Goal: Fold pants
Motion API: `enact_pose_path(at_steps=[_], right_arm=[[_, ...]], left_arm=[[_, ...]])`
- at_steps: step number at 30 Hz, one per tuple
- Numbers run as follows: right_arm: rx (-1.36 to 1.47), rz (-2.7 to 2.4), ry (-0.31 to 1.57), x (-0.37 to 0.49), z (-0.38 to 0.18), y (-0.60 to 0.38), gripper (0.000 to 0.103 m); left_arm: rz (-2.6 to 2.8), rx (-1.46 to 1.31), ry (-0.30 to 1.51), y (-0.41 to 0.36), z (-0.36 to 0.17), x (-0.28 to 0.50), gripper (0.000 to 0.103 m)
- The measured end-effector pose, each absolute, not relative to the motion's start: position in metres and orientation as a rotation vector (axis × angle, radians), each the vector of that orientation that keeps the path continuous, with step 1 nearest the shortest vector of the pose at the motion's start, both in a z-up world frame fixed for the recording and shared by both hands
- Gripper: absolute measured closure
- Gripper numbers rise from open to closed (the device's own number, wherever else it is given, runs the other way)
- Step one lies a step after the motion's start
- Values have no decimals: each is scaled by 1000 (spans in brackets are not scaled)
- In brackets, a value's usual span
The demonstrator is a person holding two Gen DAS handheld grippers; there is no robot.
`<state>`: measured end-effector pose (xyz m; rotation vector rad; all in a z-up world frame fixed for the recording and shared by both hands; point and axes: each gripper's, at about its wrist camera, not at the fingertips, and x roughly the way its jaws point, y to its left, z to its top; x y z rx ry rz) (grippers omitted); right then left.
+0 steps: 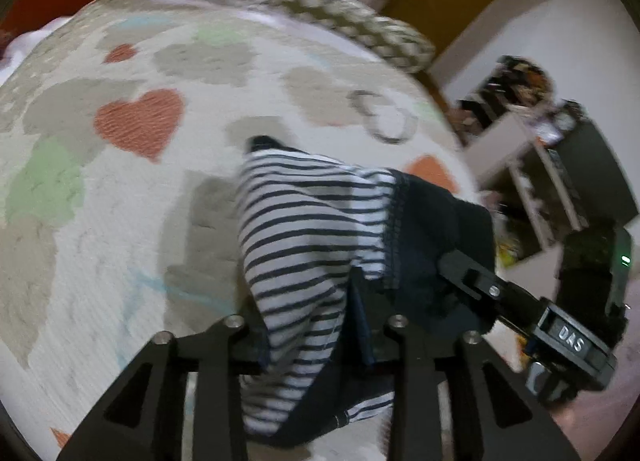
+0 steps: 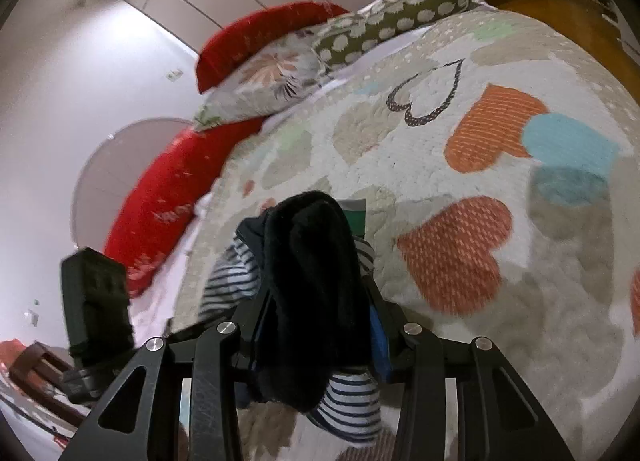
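You have the pants [image 1: 312, 229] pinched in both grippers, lifted above the quilt [image 1: 120, 221], which covers the bed. Your left gripper [image 1: 316, 345] is clamped on the striped cloth near the dark band; your right gripper [image 2: 316, 325] is closed on a bunched dark part, with stripes spilling out below. In the left view your right gripper [image 1: 472, 281] comes in from the right, just beside the left one, so the two grips sit close together. The cloth hangs forward and down from both, its far end [image 1: 260, 143] near the quilt; whether it touches is unclear. I'd judge the next move is to lower it flat ahead of you
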<state>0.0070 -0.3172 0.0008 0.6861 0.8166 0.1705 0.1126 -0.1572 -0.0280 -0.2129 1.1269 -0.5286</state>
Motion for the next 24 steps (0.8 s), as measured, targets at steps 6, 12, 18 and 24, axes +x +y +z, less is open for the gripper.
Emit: enact_pose_path(at_steps=[6, 12, 18, 24], right_arm=[[664, 6, 925, 36, -38, -328, 32], [654, 4, 762, 2, 8, -338, 32], [550, 55, 762, -8, 22, -300, 32], [297, -124, 835, -10, -7, -272, 32]], left_arm=[[-505, -343, 1185, -130, -46, 123, 48], [-470, -258, 1064, -119, -17, 84, 43], [-435, -90, 1056, -142, -36, 53, 36], [-422, -6, 1054, -156, -55, 39, 36]])
